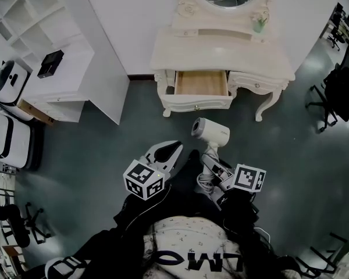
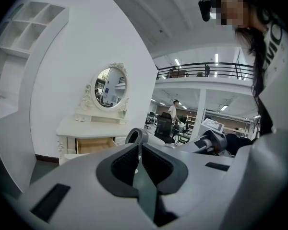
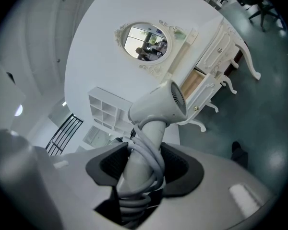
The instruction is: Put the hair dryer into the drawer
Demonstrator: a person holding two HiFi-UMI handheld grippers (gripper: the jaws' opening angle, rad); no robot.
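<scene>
A white hair dryer point(image 1: 210, 131) with its grey cord wound round the handle stands up from my right gripper point(image 1: 213, 164), which is shut on that handle. In the right gripper view the dryer point(image 3: 158, 107) fills the middle and the pads point(image 3: 176, 163) press the handle and cord. The cream dressing table point(image 1: 221, 51) stands ahead against the wall, its wooden drawer point(image 1: 200, 85) pulled open. My left gripper point(image 1: 172, 150) hangs beside the dryer, a little to its left, jaws together and nothing in them. From the left gripper point(image 2: 140, 150) the drawer point(image 2: 93, 145) shows ahead at the left.
A white shelf unit point(image 1: 52, 45) with a black box point(image 1: 50, 63) stands left of the table. White machines point(image 1: 6, 127) line the far left edge. Black office chairs point(image 1: 337, 92) stand at the right. A small potted plant point(image 1: 259, 22) sits on the tabletop by the oval mirror point(image 3: 145, 42).
</scene>
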